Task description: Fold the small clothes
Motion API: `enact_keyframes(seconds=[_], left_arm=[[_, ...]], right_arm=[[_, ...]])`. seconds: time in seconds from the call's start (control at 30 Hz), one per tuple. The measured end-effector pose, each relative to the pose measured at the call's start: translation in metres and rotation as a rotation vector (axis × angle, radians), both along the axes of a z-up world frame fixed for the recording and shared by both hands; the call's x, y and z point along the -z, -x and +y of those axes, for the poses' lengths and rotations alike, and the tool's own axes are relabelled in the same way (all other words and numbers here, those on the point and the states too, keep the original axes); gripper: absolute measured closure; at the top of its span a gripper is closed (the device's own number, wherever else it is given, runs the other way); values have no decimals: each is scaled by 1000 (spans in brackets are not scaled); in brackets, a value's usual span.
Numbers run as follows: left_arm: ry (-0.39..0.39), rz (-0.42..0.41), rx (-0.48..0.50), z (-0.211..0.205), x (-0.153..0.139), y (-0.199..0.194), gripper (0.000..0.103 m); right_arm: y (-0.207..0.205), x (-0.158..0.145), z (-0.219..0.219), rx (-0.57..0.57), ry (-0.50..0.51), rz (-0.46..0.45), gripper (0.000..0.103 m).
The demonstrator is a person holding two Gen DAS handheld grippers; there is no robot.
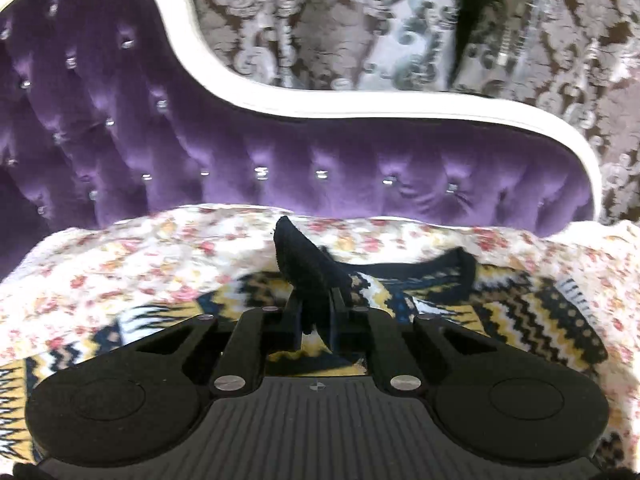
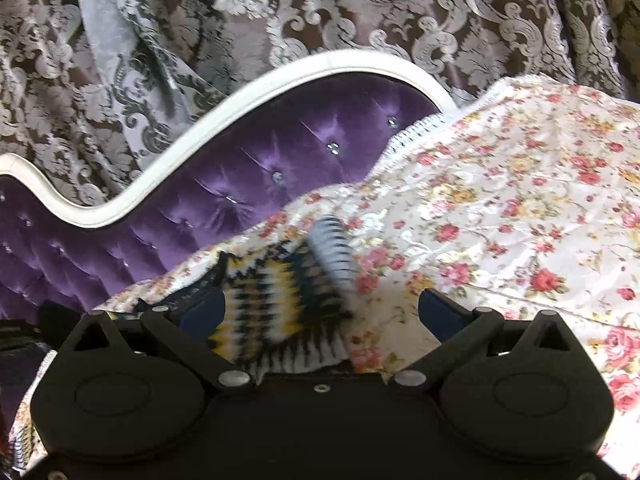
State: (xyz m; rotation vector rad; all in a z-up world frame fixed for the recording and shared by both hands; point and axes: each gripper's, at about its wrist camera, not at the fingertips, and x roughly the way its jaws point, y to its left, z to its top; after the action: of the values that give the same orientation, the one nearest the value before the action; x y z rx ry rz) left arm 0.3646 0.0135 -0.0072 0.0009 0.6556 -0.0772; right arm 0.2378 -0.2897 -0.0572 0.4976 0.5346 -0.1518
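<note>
A small knitted sweater with yellow, black, white and blue zigzag bands lies on a floral cloth over the sofa seat. My left gripper is shut on the sweater's black ribbed edge, which stands up between the fingers. In the right wrist view a sleeve of the sweater lies between the fingers of my right gripper, which is open wide with the sleeve nearer the left finger. The sleeve's white striped cuff points away.
A purple tufted sofa back with a white curved frame rises behind the seat. Brown and silver damask curtains hang behind it. The floral cloth spreads far to the right.
</note>
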Motion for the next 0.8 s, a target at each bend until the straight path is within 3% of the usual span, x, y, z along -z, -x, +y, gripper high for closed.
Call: enact_keyframes(seconds=[0.3,0.4,0.5,0.67,0.8], left_arm=[[-28,122,-111,30,55,-15,91],[-41,164,-130,33,74,-19,85],[-64,129,-158,34,82,-15,70],[-85,92,-190,37,90,-11,26],[-20,94,-226,50,96,-12,11]], right_arm=[[-11,12,12,-65,57,133,0],[-12,14,18,-94,63,163,0],[-13,15,22,-96,76,177,0],[-17,18,29,-95,106,209,0],[-22,20,30,-131,89,238,1]])
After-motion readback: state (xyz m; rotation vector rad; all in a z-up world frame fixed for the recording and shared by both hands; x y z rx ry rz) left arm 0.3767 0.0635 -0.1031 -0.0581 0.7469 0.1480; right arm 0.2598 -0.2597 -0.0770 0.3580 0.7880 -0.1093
